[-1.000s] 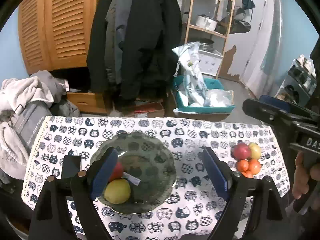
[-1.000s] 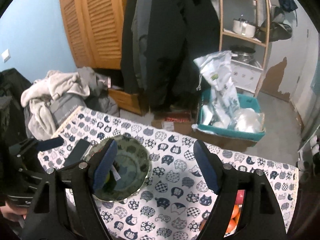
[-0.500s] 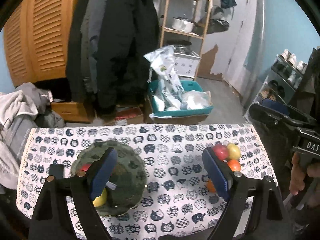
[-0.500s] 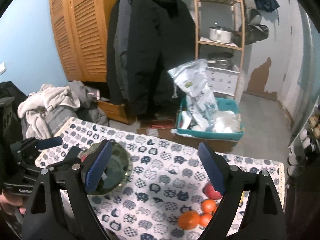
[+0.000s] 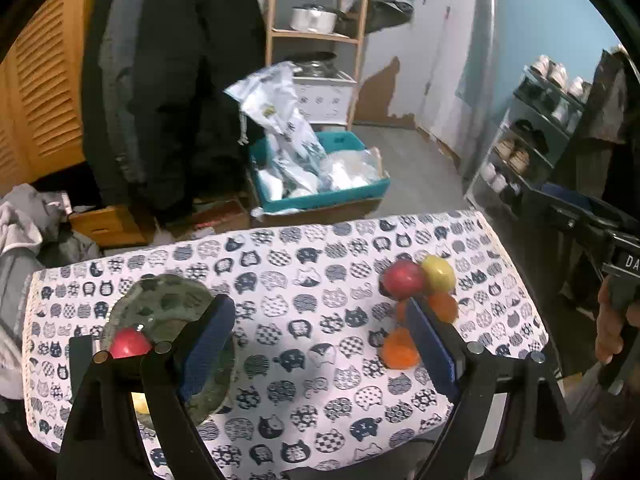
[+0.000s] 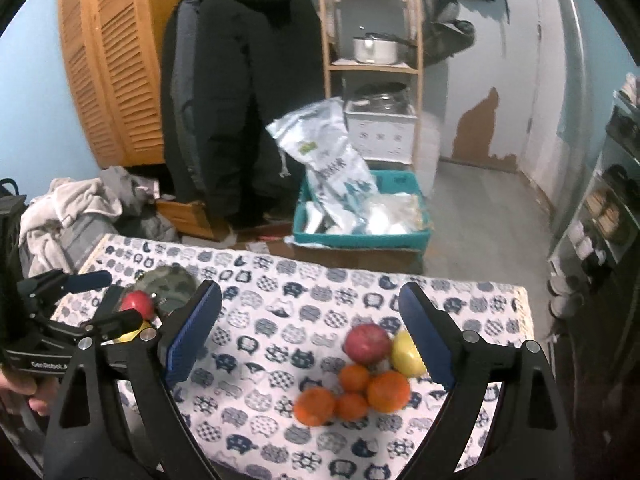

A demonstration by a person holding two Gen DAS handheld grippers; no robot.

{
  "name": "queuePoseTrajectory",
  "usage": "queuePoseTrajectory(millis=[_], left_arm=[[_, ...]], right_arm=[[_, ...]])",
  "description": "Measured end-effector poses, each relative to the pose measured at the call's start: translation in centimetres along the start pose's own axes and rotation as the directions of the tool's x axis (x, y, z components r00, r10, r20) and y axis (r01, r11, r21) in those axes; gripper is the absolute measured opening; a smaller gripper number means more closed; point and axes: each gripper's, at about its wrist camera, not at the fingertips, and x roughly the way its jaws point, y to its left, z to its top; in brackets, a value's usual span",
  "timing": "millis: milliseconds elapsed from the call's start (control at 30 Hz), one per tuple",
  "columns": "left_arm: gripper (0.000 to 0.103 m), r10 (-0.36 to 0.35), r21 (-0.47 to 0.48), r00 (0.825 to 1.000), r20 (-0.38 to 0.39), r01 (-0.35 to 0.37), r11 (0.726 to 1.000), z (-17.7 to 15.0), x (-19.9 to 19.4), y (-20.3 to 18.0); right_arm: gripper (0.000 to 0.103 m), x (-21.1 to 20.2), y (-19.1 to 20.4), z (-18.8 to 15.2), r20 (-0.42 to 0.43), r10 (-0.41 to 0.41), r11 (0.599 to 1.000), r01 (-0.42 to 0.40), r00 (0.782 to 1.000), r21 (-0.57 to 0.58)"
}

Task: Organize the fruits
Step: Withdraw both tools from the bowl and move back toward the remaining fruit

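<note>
A green glass plate (image 5: 168, 304) at the table's left holds a red apple (image 5: 130, 342) and a yellow fruit (image 5: 140, 404), partly hidden by my finger. On the right lies a pile: a red apple (image 6: 367, 343), a yellow fruit (image 6: 406, 354) and several oranges (image 6: 388, 391). The pile also shows in the left wrist view (image 5: 404, 278). My left gripper (image 5: 320, 344) is open and empty above the table's middle. My right gripper (image 6: 310, 336) is open and empty above the pile. The plate also shows in the right wrist view (image 6: 172, 280).
The table carries a cat-print cloth (image 5: 300, 272). Beyond its far edge stand a teal bin with bags (image 5: 320, 176), hanging coats (image 5: 176, 80) and a wooden shelf (image 5: 316, 32). A clothes pile (image 6: 68, 216) lies at the left, a shoe rack (image 5: 532, 136) at the right.
Both grippers have swung to the right; the fruit pile has come nearer the middle of both views and the plate has slid left. Both stay open and empty.
</note>
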Motion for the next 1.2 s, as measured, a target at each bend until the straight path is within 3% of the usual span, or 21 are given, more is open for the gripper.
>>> queuePoseTrajectory(millis=[667,1200], left_arm=[[0.088,-0.045,0.111,0.994,-0.095,0.055,0.992,-0.2,4.8,-6.9],[0.088,-0.091,0.081,0.95,-0.297,0.12,0.989,-3.5,13.5,-9.0]], right_arm=[[0.09,0.2,-7.3,-3.9,-0.075,-0.073,0.994,0.079,0.994,0.073],[0.09,3.5,-10.4,-6.5,-0.181,-0.105,0.988,0.123,0.978,0.092]])
